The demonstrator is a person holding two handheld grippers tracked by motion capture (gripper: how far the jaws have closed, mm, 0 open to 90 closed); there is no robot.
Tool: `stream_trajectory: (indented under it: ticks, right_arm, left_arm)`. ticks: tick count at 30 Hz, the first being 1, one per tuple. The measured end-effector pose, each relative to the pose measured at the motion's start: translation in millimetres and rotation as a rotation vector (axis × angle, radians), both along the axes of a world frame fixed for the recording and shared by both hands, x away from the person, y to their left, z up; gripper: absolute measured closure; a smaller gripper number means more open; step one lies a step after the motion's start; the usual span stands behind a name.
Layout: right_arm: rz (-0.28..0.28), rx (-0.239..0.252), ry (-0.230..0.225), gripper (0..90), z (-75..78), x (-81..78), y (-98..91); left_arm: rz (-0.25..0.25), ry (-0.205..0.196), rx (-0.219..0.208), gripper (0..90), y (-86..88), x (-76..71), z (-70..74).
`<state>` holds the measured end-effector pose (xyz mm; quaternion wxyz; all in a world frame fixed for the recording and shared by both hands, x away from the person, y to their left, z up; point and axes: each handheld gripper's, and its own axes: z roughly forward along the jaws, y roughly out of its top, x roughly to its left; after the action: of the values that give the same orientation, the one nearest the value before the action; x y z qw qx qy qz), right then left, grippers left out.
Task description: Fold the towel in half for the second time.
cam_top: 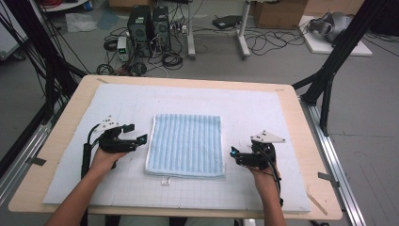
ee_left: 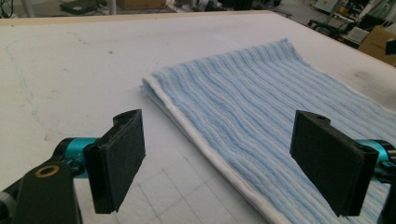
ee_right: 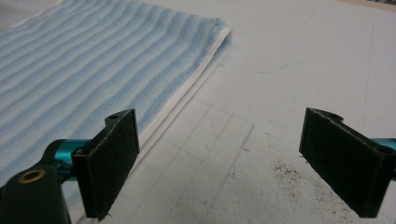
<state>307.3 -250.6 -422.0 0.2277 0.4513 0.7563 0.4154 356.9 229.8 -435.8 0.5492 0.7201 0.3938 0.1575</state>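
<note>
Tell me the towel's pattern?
Light blue ribbed stripes with a white edge on the towel; clearest in the left gripper view.

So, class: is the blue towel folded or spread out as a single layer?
Folded. The towel lies flat on the mat, but stacked layers show along its white edge in both gripper views.

My left gripper (ee_left: 217,163) hangs with its jaws spread wide over the near white-hemmed edge of the folded blue striped towel (ee_left: 261,107). One pad sits above the towel itself, the other above the white gridded mat (ee_left: 70,79) just beside the towel. Beyond the towel, the mat runs to the bench's (ee_left: 116,17) far wooden edge.
</note>
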Motion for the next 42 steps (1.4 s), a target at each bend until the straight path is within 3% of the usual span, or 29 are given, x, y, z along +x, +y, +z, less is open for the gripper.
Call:
stream_trajectory:
  ticks: [3,10,14,21,24,29,32,34,36,42]
  right_arm:
    - [0.002,0.000,0.001,11.2,-0.5,-0.4,-0.3]
    - [0.018,-0.001,0.002,11.2,-1.3,1.0,2.3]
    - [0.024,0.002,0.003,11.2,-1.3,0.4,3.6]
    - [0.022,0.011,0.010,11.2,-2.1,-0.1,2.7]
    - [0.027,0.008,0.013,11.2,-2.7,0.1,3.6]
    - [0.028,0.009,0.015,11.2,-3.5,0.7,3.9]
    - [0.028,0.009,0.022,11.2,-4.1,0.9,3.6]
    - [0.030,0.005,0.019,11.2,-4.8,1.1,3.4]
    - [0.030,0.003,0.024,11.2,-5.3,1.3,3.8]
    - [0.041,0.019,0.024,11.2,-3.0,8.8,5.7]
  left_arm:
    - [0.011,0.017,-0.024,19.4,1.5,14.3,6.3]
    - [0.002,0.057,-0.001,22.3,-3.5,52.4,18.8]
    - [-0.011,0.081,0.049,25.4,-8.3,71.7,18.9]
    - [-0.041,0.106,0.116,35.6,-20.9,96.0,7.0]
    - [-0.064,0.119,0.167,38.4,-31.8,105.6,0.3]
    - [-0.094,0.131,0.257,46.3,-44.8,112.4,-10.3]
    - [-0.124,0.129,0.290,58.6,-47.9,112.2,-13.9]
    - [-0.146,0.129,0.281,70.0,-48.1,111.4,-13.5]
    - [-0.150,0.107,0.299,82.2,-49.3,110.1,-13.0]
    - [-0.141,0.138,0.240,85.1,-44.3,111.7,-14.2]
